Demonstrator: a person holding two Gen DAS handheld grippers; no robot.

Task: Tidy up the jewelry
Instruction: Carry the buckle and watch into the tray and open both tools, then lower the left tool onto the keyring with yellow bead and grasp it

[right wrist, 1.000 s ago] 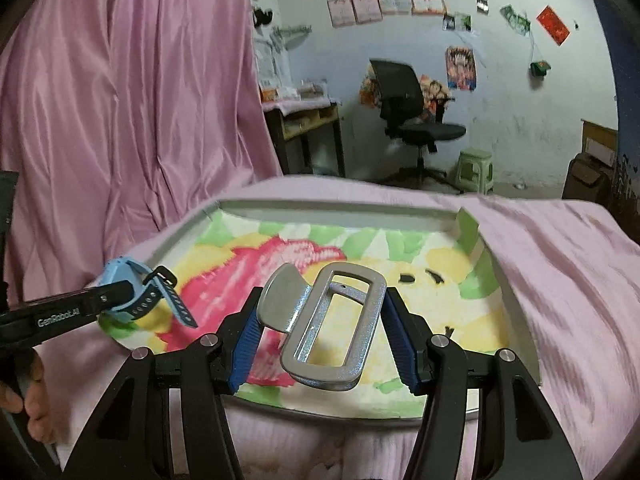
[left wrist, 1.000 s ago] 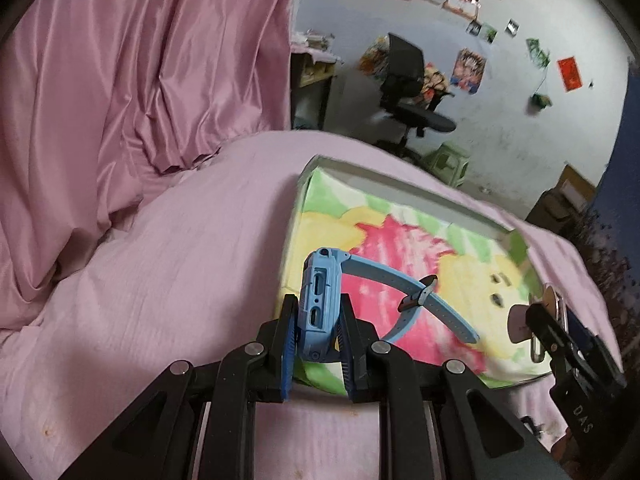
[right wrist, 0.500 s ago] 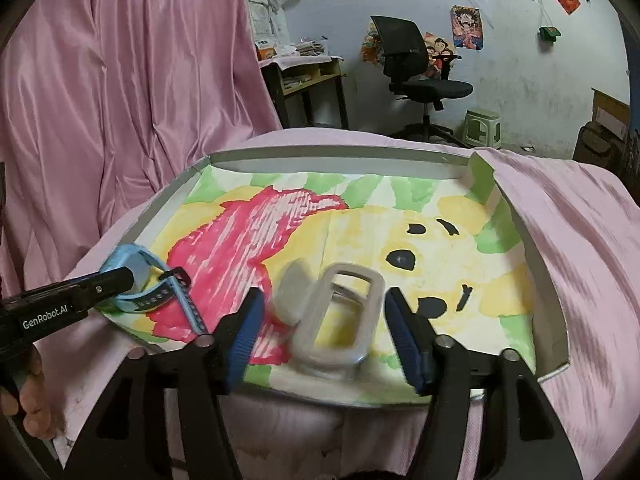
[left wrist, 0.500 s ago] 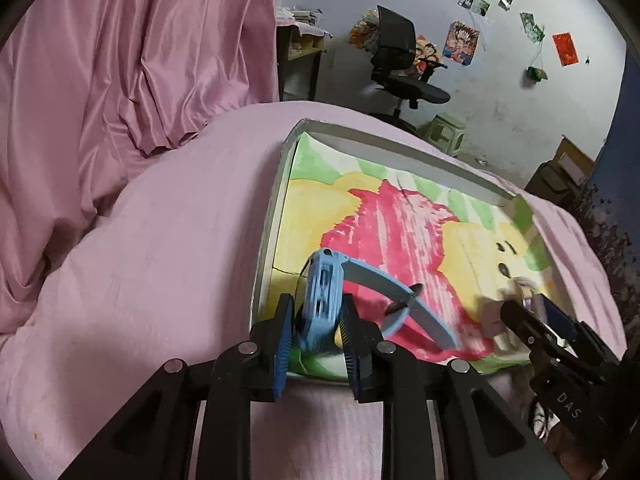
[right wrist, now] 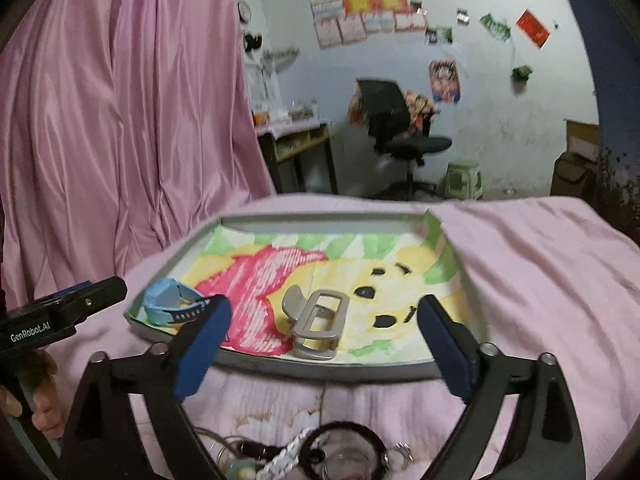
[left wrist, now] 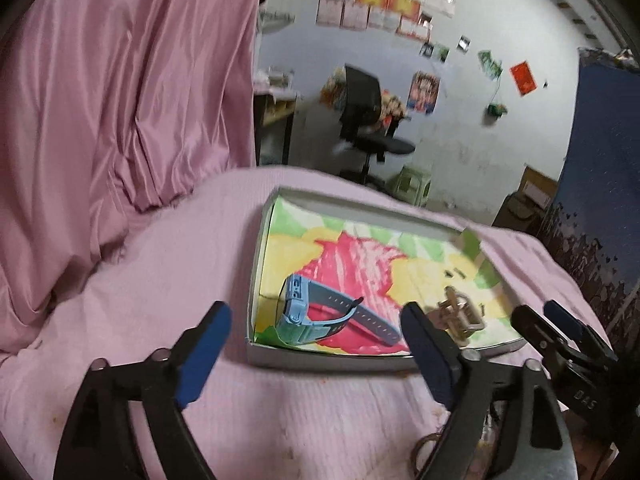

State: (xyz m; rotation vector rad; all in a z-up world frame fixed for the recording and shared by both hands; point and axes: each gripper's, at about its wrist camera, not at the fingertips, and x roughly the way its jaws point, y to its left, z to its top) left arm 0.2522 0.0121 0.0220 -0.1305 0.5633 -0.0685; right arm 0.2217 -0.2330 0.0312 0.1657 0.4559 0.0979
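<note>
Your left tool [left wrist: 316, 346] and right tool [right wrist: 324, 344] are both spread, holding nothing. Watch [left wrist: 312, 316] and clip [right wrist: 316, 324] lie in the tray [right wrist: 320, 368], near its front edge. Left: the jewelry pile [right wrist: 320, 456] on the pink cloth [right wrist: 540, 272] below your right tool.

Both are the same build: the left gripper [left wrist: 316, 334] has black triangular-cutout plastic arms, round silver screws at the joints and chunky blue rubber finger pads [left wrist: 204, 354]. The right gripper [right wrist: 324, 340] matches it. White "GenRobot.AI" lettering runs along one black side, "DAS" on another. Bare hand [right wrist: 40, 408], no sleeve showing.
</note>
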